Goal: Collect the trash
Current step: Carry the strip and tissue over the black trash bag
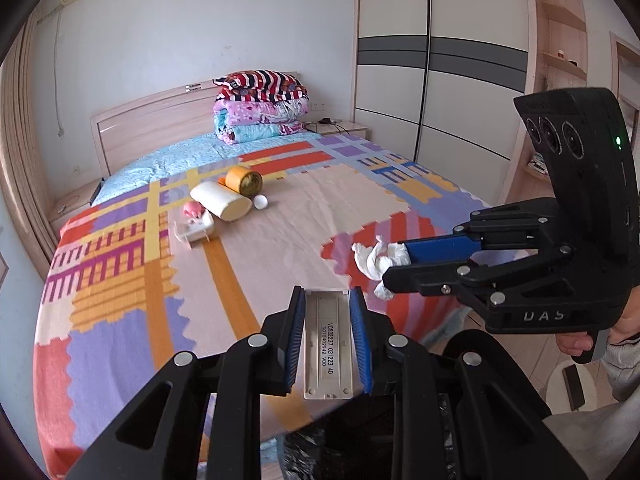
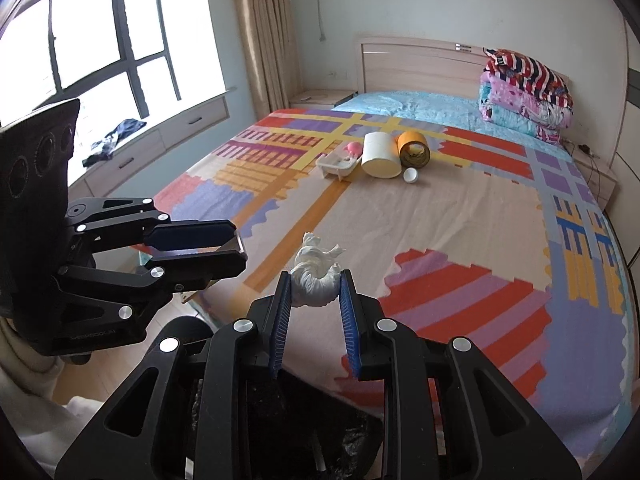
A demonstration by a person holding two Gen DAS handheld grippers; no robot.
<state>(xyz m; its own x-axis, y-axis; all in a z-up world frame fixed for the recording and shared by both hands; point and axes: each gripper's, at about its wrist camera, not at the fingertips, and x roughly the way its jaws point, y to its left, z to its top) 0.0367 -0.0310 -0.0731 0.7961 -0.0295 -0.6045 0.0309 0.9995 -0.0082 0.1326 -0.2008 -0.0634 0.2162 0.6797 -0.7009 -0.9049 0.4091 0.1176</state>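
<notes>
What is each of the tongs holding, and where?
Left tongs: flat grey plastic cover, gripped by its long edges. Right tongs: crumpled white tissue, pinched across its bulk.

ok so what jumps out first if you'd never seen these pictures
Each gripper carries something over the near edge of the bed with the bright patchwork cover: the left gripper clamps a flat grey plastic battery cover, the right gripper a crumpled white tissue. Farther up the bed lies a cluster with a white paper roll and an orange tape roll.

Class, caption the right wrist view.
Right gripper grips crumpled white tissue above the patterned bed; left gripper alongside.
</notes>
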